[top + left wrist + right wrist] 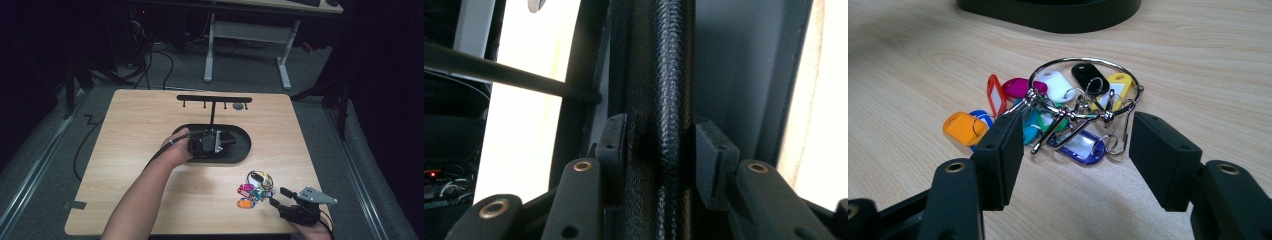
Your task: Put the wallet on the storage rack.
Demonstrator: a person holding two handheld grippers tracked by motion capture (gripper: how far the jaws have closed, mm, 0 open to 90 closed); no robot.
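- We find the left gripper [230, 141] above the black oval tray [245, 152], its claw pointing along the tray's length.
- Its claw is released. A black grained leather case [664, 75] stands on edge between the pads. One pad lies just beside the leather and the other is clear of it, so neither pad presses.
- The case sits inside the tray, close to the foot of the hanger stand [214, 99] that rises from the tray's far rim.
- We judge the step in hand to be setting the case down in the tray. To do it well, the claw should widen evenly and then draw straight back along the case, so that neither pad drags the leather or tips it flat.
- The withdrawal should stay away from the stand's post [514, 77], which runs close to the claw on the tray's far side.
- The right gripper [1080, 150] waits off the tray's near right corner with its claw released and nothing between the pads.
- The key bunch [1073, 100], a steel ring with coloured tags, lies on the table [130, 150] between that claw and the tray, untouched.
- We advise that the right hand hold off until the left hand is clear of the tray.
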